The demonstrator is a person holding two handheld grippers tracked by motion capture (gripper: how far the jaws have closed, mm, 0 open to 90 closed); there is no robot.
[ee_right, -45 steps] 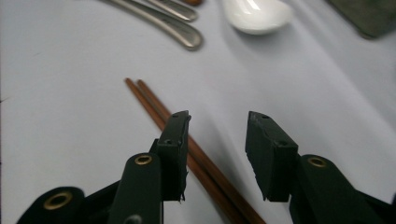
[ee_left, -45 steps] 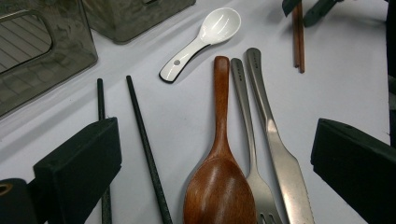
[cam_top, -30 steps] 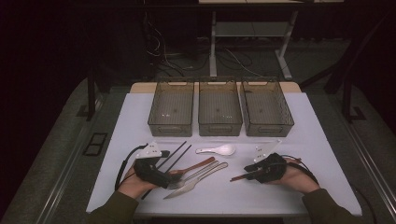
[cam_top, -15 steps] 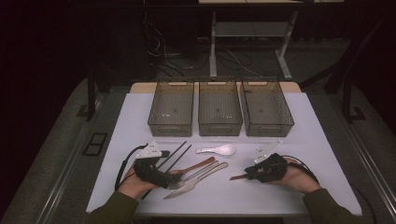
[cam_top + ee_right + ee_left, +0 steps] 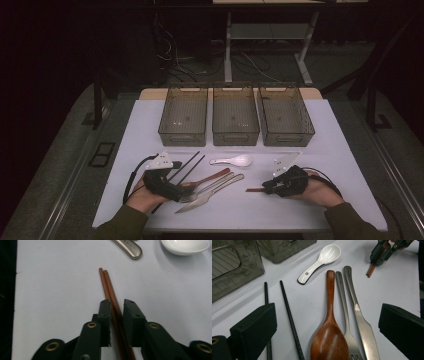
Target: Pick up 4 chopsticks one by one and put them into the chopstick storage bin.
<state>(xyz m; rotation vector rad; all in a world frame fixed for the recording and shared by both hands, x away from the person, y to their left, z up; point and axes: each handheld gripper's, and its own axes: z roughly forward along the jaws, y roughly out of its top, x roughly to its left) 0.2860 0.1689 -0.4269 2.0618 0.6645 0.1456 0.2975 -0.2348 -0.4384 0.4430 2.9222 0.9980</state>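
A white table (image 5: 340, 150) spans the centre of the high view; three grey bins (image 5: 235, 115) stand side by side along its upper middle. Below them lie a white ceramic spoon (image 5: 232, 160), two black chopsticks (image 5: 190, 167), a wooden spoon (image 5: 207, 178), a metal fork (image 5: 215, 184) and a metal knife (image 5: 212, 194), grouped left of centre. A pair of brown chopsticks (image 5: 108, 287) lies right of centre, well apart from the cutlery group.

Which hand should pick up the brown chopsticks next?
Probably the right. The right gripper already has the brown chopsticks between its nearly closed jaws, which have just been closing. The left gripper sits wide open over the wooden spoon, farther away.
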